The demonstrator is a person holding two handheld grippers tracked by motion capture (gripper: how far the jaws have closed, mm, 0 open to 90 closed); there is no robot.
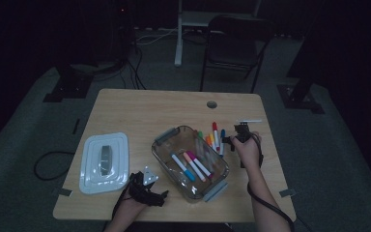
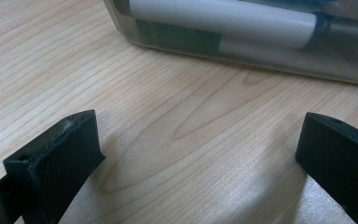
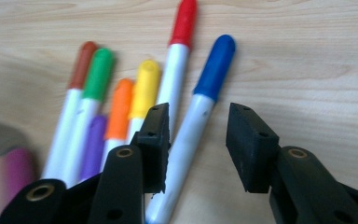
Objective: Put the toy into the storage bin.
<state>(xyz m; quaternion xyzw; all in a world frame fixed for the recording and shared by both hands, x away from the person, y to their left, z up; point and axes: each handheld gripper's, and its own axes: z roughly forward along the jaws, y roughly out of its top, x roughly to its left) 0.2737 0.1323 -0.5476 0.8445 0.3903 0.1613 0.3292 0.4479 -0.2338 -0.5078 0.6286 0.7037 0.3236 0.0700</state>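
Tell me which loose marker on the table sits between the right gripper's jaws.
The blue-capped marker. Its white barrel runs up through the gap of the right gripper, untouched by the open jaws; the red, yellow, orange and green ones lie off to one side.

Dark rm, grey carpet [image 1: 319,145], folding chair [image 1: 234,46], wood table [image 1: 140,108]

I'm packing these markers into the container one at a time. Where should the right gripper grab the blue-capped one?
Grip the blue-capped marker on its white barrel below the cap, coming straight down with the right gripper. It lies flat at the outer edge of the fan, with bare table on one side for a finger.
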